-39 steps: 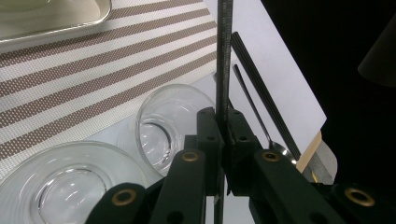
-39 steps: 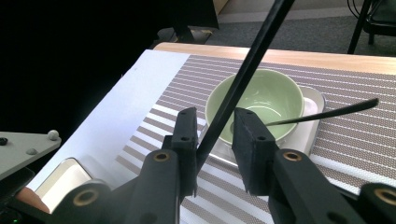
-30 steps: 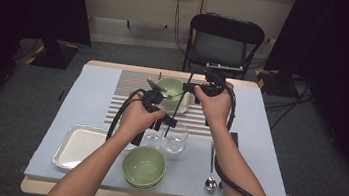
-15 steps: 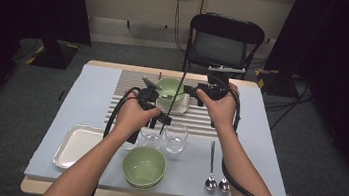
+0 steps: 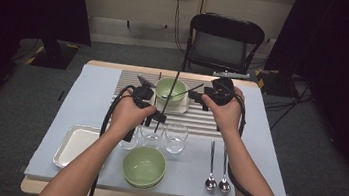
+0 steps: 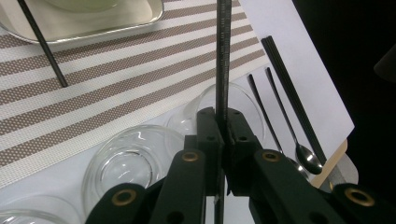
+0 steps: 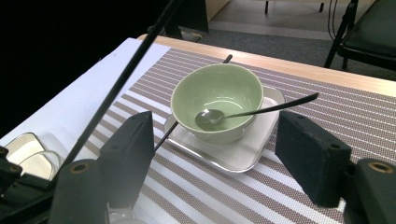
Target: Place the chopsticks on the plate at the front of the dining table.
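While raised above the glasses (image 5: 158, 135), left gripper (image 6: 223, 140) clamps chopstick (image 6: 223, 60) upright | right gripper (image 7: 212, 154) level, jaws apart

A thin black chopstick (image 6: 223, 60), straight and matte, stands nearly upright above the clear drinking glasses (image 6: 128, 161), clamped near its lower end between the jaws of the left gripper (image 6: 223, 140).

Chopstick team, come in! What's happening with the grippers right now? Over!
Left gripper shut on chopstick, held upright. Right gripper open, facing green bowl with spoon. Glasses below, second chopstick beside tray.
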